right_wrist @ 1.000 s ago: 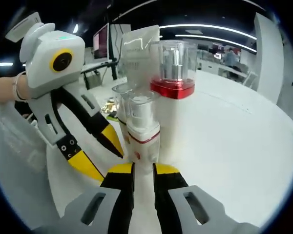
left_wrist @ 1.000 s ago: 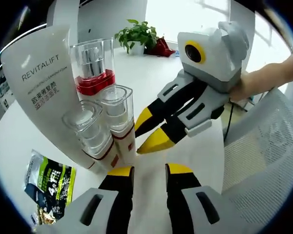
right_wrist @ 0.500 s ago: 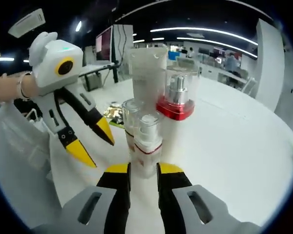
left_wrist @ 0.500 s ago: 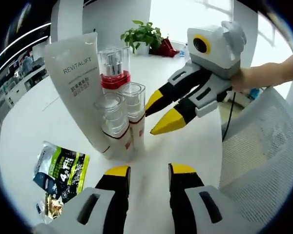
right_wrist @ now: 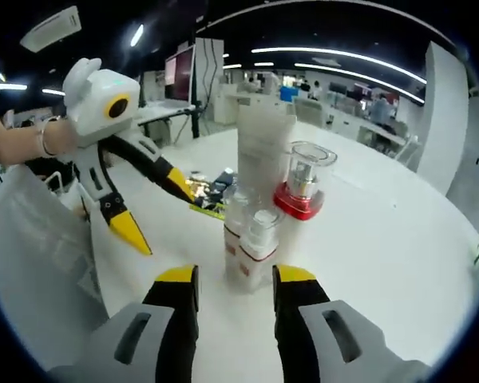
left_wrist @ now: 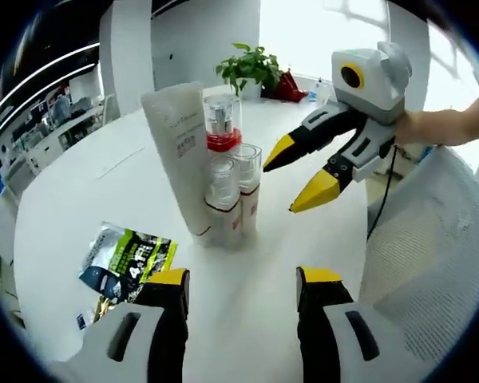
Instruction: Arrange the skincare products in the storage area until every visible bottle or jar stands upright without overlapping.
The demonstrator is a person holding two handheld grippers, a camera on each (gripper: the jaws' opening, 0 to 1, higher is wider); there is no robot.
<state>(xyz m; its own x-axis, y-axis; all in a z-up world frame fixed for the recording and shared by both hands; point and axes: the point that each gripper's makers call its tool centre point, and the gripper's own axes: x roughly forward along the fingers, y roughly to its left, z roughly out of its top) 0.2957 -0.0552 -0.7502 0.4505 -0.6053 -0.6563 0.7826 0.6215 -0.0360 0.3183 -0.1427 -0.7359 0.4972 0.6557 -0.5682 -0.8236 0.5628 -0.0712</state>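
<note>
four skincare containers upright in a tight cluster, both claws empty

the white counter (left_wrist: 88,183) carries everything, and a white mesh chair back (left_wrist: 431,263) sits at its edge beside the grippers. in the left gripper view a green plant (left_wrist: 250,68) stands at the far end of the counter.

the largest product is the white tube (left_wrist: 180,152), standing upright on its cap at the back of the group. touching it is the red-collared pump bottle (left_wrist: 223,128) with a clear cap. in front stand two small bottles (left_wrist: 233,195) with clear caps and thin red bands, side by side and touching. all four are upright and none lies over another.

a green and black snack packet (left_wrist: 128,259) lies flat on the counter, near the cluster but apart from it.

the left claw (left_wrist: 239,287) has its jaws spread wide with nothing between them; the cluster stands ahead of it, near but clear of the tips. the right claw (right_wrist: 227,283) is also parted wide and empty, with the small bottles just ahead of its tips, not touching. in the left gripper view the right claw hangs in the air beside the cluster, its yellow tips pointing at the bottles.
</note>
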